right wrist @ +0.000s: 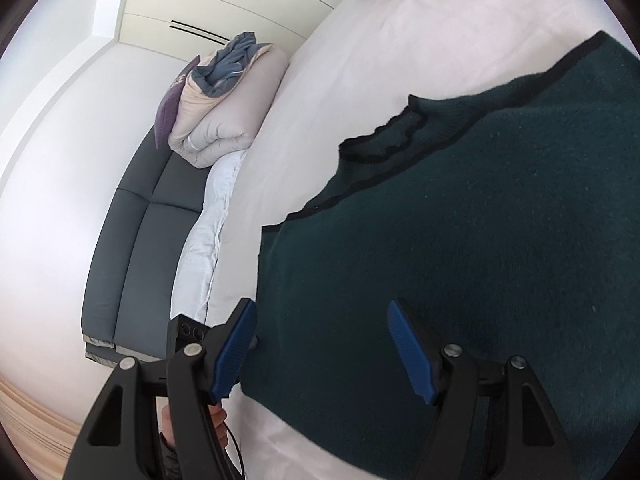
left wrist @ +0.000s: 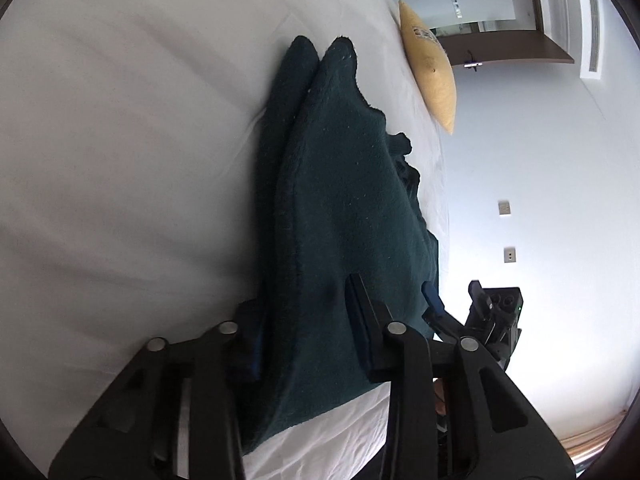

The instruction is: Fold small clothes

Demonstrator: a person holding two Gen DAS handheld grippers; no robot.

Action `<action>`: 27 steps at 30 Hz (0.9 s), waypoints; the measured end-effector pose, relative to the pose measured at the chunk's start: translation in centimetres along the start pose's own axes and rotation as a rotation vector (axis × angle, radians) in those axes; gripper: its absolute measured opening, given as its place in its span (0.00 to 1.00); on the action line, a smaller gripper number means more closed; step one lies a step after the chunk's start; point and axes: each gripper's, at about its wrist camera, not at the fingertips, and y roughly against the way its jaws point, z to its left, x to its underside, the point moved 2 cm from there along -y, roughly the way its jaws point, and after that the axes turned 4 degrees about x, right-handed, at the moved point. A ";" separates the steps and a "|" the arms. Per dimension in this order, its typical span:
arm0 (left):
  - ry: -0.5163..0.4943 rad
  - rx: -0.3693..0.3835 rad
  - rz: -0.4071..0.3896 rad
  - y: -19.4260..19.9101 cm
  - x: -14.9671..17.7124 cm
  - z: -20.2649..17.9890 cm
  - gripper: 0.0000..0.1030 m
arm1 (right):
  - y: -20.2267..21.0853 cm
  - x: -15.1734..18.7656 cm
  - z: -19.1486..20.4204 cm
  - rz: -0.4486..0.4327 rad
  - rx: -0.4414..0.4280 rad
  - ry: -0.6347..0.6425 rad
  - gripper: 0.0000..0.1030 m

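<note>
A dark green knitted garment with black trim lies on the white bed sheet. In the left wrist view my left gripper has its fingers on either side of a raised fold of the garment, and the cloth fills the gap between them. In the right wrist view the garment lies spread flat, and my right gripper is open with its blue pads wide apart over the garment's near edge, holding nothing. The right gripper also shows in the left wrist view.
A yellow pillow lies at the head of the bed. A rolled beige duvet with a grey cloth on it sits on a dark grey sofa beside the bed. White wall and wardrobe doors lie beyond.
</note>
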 end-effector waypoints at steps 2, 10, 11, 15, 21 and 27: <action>0.003 0.002 -0.012 0.2 0.6 0.1 0.23 | -0.4 -0.1 -0.3 0.008 0.004 -0.004 0.70; -0.084 -0.009 -0.077 1.6 2.0 -5.1 0.13 | -1.7 -0.5 -1.8 0.060 0.027 -0.028 0.65; -0.113 -0.016 -0.080 1.8 2.2 -6.5 0.13 | -1.7 -0.6 -1.8 0.062 0.024 -0.029 0.65; -0.242 -0.034 -0.071 -0.9 3.3 -12.9 0.13 | -0.7 -1.2 -1.5 0.070 -0.004 -0.027 0.66; -0.357 -0.112 -0.029 -8.3 5.4 -17.9 0.13 | 1.2 -3.7 -1.3 0.058 -0.127 -0.050 0.74; -0.456 -0.236 0.033 -14.5 8.6 -19.6 0.13 | 0.5 -5.4 -1.4 0.108 -0.196 -0.072 0.78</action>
